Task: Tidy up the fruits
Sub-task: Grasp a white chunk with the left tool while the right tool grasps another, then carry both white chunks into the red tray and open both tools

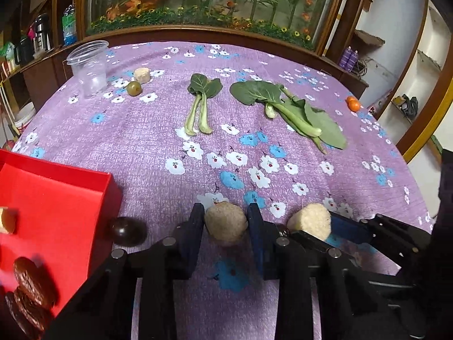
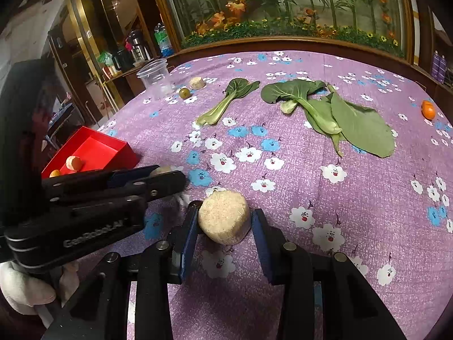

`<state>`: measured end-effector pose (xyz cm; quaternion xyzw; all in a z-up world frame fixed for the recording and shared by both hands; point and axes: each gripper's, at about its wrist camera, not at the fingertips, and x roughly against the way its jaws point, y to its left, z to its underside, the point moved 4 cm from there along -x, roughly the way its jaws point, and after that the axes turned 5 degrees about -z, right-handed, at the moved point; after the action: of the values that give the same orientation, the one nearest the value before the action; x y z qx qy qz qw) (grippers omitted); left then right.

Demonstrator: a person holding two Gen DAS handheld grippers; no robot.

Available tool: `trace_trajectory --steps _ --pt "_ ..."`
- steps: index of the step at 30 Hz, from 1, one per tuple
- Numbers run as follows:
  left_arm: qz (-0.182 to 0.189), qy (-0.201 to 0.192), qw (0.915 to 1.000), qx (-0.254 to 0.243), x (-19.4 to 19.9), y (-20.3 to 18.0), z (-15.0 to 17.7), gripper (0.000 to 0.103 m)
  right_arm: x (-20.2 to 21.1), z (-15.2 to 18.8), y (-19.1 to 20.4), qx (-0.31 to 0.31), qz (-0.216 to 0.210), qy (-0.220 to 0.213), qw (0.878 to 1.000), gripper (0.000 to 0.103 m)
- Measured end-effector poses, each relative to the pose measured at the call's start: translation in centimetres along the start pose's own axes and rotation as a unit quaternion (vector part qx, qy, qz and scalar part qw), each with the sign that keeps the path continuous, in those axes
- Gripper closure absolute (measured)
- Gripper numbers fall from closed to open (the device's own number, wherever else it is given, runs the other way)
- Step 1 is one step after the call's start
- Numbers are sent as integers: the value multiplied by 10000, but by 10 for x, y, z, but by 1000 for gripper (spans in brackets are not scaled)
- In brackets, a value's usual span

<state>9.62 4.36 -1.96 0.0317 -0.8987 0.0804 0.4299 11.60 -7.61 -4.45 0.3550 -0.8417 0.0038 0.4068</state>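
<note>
My left gripper [image 1: 226, 221] is shut on a beige round chunk [image 1: 226, 223] low over the purple cloth. My right gripper [image 2: 223, 221] has its jaws around a second beige chunk [image 2: 223, 216], touching on the left, a thin gap on the right; it also shows in the left wrist view [image 1: 310, 220]. A red box [image 1: 53, 212] at the left holds a beige piece [image 2: 74, 163], an orange fruit [image 2: 55, 173] and brown discs [image 1: 31, 283]. A dark plum [image 1: 126, 231] lies against the box. A green fruit [image 1: 133, 87], another beige chunk [image 1: 141, 75] and oranges [image 1: 352, 103] lie far off.
Bok choy leaves [image 1: 202, 104] and a larger bunch [image 1: 291, 110] lie mid-table. A clear plastic cup [image 1: 90, 68] stands at the far left. A wooden cabinet with a plant display [image 1: 212, 5] borders the table's far edge. The left gripper's body [image 2: 85, 206] is close beside my right one.
</note>
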Motion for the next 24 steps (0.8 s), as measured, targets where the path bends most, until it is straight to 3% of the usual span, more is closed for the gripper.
trace_trajectory --steps 13,24 --pt "-50 -487 9983 315 69 25 19 73 30 8 -1 -295 122 -153 9994 61" --pt "-107 -927 9912 938 130 71 47 73 68 11 50 84 14 -408 9991 61"
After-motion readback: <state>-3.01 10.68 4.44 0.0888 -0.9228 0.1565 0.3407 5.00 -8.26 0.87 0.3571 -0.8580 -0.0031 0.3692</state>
